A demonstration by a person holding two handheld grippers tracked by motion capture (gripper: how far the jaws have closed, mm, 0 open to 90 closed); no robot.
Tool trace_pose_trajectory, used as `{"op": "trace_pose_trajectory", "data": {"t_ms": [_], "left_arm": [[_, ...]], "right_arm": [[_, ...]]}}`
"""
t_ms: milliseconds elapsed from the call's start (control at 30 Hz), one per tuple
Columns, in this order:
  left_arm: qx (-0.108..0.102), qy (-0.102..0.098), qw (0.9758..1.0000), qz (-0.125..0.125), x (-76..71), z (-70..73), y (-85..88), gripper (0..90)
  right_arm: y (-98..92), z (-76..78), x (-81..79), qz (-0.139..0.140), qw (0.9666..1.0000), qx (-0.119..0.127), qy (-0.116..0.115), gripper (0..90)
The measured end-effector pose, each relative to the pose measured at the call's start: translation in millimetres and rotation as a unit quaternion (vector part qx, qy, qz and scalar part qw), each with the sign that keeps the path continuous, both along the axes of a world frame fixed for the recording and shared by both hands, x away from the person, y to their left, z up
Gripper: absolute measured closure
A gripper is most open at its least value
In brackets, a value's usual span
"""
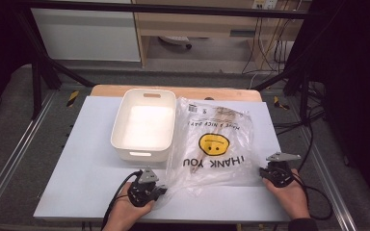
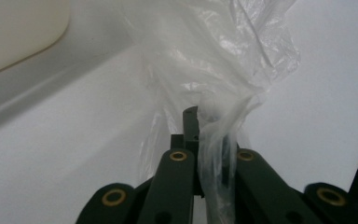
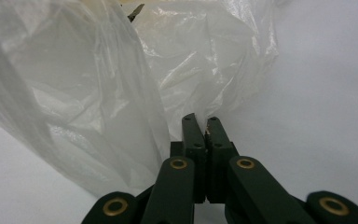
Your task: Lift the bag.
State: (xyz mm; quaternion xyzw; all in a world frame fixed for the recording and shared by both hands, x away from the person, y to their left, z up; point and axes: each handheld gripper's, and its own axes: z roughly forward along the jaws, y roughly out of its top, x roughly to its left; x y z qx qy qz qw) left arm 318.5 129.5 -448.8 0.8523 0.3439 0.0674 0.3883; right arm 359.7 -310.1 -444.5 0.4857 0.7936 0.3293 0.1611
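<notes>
On the left of the pale tabletop (image 1: 77, 159), the left tool (image 1: 160, 191) sits low in the person's left hand (image 1: 125, 214), its jaws pinched tight on a twisted corner of the clear plastic bag (image 1: 217, 139); in the left gripper view the film (image 2: 214, 93) bunches up and runs down between the black jaws. Just beyond that hand stands a white bin (image 1: 144, 124), upright, with the bag's left edge lying against its right wall. The bag spreads flat across the middle of the tabletop, printed with a yellow smiley face (image 1: 211, 144) and "THANK YOU" lettering, something long and brownish showing through it. At the right, the right tool (image 1: 261, 172) rests in the right hand (image 1: 289, 192), jaws closed on the bag's near right corner; the right gripper view shows the crumpled film (image 3: 121, 93) rising from the shut tips.
</notes>
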Motion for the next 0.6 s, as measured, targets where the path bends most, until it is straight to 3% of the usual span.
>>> {"op": "trace_pose_trajectory", "data": {"t_ms": [133, 233, 367, 500, 600], "left_arm": [[0.0, -0.021, 0.9994, 0.028, -1.2, 5.3, 5.6, 73.9], [-0.01, -0.03, 0.9984, 0.047, -2.7, 9.5, 12.0, 59.2], [-0.025, -0.038, 0.9974, 0.055, -5.6, 15.5, 16.3, 39.4], [-0.043, -0.047, 0.9954, 0.072, -5.4, 22.9, 19.6, 18.4], [-0.054, -0.048, 0.9937, 0.085, -5.3, 26.3, 23.0, 11.9]], "right_arm": [[0.1, 0.4, 0.1, -0.004, 1.0, 0.005, -0.004, 85.1], [1.3, 0.4, 0.2, -0.001, 0.9999, 0.013, -0.007, 74.5], [5.5, 0.8, 0.4, 0.005, 0.9997, 0.023, -0.01, 50.2], [8.5, 6.5, -0.5, -0.001, 0.9987, 0.037, -0.035, 24.8], [12.2, 12.0, -0.3, -0.001, 0.9974, 0.044, -0.056, 12.7]]}}
